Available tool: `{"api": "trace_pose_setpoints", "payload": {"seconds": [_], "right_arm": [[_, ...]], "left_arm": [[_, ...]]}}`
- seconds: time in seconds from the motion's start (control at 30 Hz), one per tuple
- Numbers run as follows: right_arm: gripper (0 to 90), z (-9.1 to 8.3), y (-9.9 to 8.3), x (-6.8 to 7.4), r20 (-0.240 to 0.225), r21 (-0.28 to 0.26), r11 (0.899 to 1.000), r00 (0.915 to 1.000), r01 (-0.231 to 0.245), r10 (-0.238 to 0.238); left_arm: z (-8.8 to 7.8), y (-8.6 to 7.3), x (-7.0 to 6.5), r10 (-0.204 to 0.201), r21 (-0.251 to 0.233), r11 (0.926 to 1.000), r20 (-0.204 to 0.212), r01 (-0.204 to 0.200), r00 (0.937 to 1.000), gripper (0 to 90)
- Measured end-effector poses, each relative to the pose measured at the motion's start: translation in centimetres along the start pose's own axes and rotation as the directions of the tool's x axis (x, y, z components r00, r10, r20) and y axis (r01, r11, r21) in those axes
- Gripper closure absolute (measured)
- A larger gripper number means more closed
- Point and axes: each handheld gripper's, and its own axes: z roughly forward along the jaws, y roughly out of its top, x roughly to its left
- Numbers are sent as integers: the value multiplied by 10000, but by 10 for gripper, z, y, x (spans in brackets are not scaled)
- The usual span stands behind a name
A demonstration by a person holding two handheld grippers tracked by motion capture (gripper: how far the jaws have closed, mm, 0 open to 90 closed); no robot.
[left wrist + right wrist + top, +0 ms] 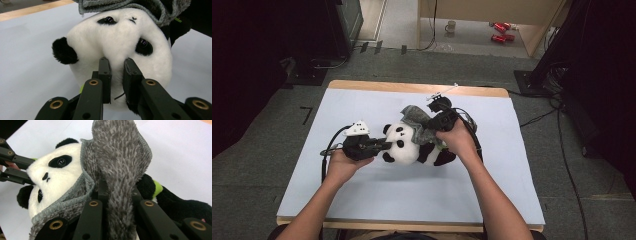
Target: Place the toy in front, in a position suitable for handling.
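A black-and-white panda plush (pixel 404 146) lies on its back in the middle of the pale mat (pixel 412 200). A fuzzy grey cloth (pixel 417 120) is draped over its chest and chin. My left gripper (pixel 384 144) comes in from the left and pinches the white fur on the crown of the panda's head (pixel 120 37), jaws (pixel 117 62) close together. My right gripper (pixel 427 129) is above the panda's body, shut on a raised fold of the grey cloth (pixel 120 152). The fold stands up between the jaws (pixel 117 185). The panda's face (pixel 62 175) shows beside it, and the cloth (pixel 130 6) covers its chin.
The mat covers a wooden table whose far edge (pixel 412 87) shows as a tan strip. On the floor beyond are a mug (pixel 451 26) and red cans (pixel 501 31). Cables (pixel 562 130) run along the floor at the right. Dark equipment stands at both sides.
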Motion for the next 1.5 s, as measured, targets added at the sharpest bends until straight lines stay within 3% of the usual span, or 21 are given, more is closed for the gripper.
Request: {"api": "trace_pose_setpoints", "payload": {"seconds": [0.2, 0.4, 0.67, 0.77, 1.0, 1.2, 1.37, 1.5], "right_arm": [[801, -4, -2, -3, 262, -15, 9996, 9992, 292, -291], [801, -11, -9, -18, 284, -307, 9994, 9994, -177, 186], [804, -17, -17, -40, 857, -246, 9970, 9935, -734, 753], [805, -18, -24, -49, 746, -253, 9943, 9917, -1033, 1049], [804, -21, -30, -55, 873, -261, 9946, 9910, -1001, 1020], [806, -30, -21, -47, 656, -596, 9929, 9921, -1030, 1068], [806, -43, -3, -28, 496, -1026, 9931, 9968, -568, 621], [806, -44, 13, -9, 182, -1147, 9932, 9996, -185, 207]], "left_arm": [[-1, -1, 0, 37, 17, 10000, 7, -37, 10000, 791], [0, -1, 1, -4, 0, 10000, 46, 4, 10000, 790], [0, -2, 2, -27, 68, 10000, 17, 27, 10000, 791], [0, -2, 2, -43, -33, 10000, 60, 43, 10000, 791], [-1, -2, 1, 25, -96, 10000, 79, -24, 10000, 790], [-1, -1, -1, 129, -328, 9994, 64, -127, 9999, 792], [-1, 0, -2, 146, -317, 9994, 65, -144, 9999, 792], [-1, 0, -2, 140, -299, 9995, 67, -137, 9999, 792]]}}
